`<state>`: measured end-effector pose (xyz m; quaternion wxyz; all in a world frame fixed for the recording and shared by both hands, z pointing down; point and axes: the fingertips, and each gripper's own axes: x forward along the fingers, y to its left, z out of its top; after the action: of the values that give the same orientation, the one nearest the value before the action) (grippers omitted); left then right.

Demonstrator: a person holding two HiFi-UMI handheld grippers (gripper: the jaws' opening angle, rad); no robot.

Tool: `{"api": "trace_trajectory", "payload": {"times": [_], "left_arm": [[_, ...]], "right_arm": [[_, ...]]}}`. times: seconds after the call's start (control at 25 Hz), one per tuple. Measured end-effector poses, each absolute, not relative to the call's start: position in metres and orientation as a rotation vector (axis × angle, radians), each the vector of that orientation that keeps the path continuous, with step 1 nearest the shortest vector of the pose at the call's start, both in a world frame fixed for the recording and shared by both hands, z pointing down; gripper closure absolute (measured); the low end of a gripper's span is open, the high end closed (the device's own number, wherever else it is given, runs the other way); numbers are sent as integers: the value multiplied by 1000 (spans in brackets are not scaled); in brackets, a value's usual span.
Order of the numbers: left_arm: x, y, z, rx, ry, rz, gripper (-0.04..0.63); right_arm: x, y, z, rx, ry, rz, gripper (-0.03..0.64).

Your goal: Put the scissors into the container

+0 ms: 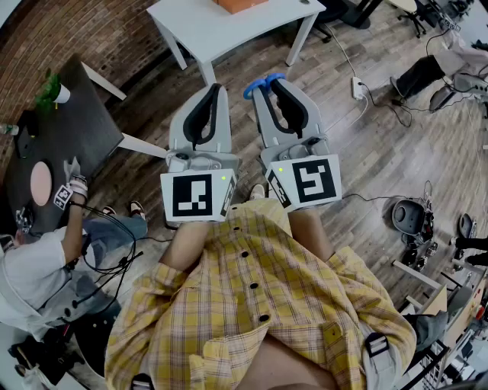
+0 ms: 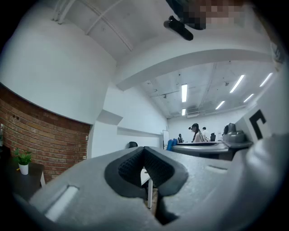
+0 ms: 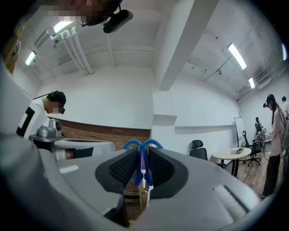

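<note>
At the far left, a seated person [image 1: 34, 266] works at a dark table [image 1: 84, 114] and has no part in this. The one doing the task stands in a yellow plaid shirt [image 1: 252, 305], with both grippers held close to the chest and aimed forward and up.

The left gripper [image 1: 216, 88] has its jaws pressed together with nothing between the pads. Through the gap beneath them I see only floor and a table leg.

Just beside it, the right gripper [image 1: 273, 81] is clamped on the scissors [image 1: 255, 84]. It grips them by the blue handles, and the two loops poke out past the jaw tips. The blades run back along the jaws toward the gripper body, so the long axis lies in line with the gripper, handles leading. The scissors are in the air, touching no surface.

Ahead of both grippers is a white table [image 1: 229, 30] with an orange box [image 1: 240, 4] on it, cut off by the top edge. I can't tell whether that box is the container. If it is, it lies straight ahead of the right gripper, well apart from it. As I judge it, the carry belongs to the right hand. That hand will also need to tip over, since the blades point back at the person.
</note>
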<state>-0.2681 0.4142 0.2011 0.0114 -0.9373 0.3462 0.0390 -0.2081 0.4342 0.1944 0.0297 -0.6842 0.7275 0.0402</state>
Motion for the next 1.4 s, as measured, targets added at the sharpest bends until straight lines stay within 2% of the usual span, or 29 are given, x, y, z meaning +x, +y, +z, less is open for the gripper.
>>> {"api": "trace_trajectory", "payload": {"times": [0.8, 1.4], "left_arm": [[-198, 420, 205, -2849, 1123, 97, 595], [-160, 374, 217, -2869, 1181, 110, 595]], "right_arm": [[-134, 435, 202, -2029, 2261, 111, 537], [-98, 394, 211, -2029, 2289, 92, 535]]}}
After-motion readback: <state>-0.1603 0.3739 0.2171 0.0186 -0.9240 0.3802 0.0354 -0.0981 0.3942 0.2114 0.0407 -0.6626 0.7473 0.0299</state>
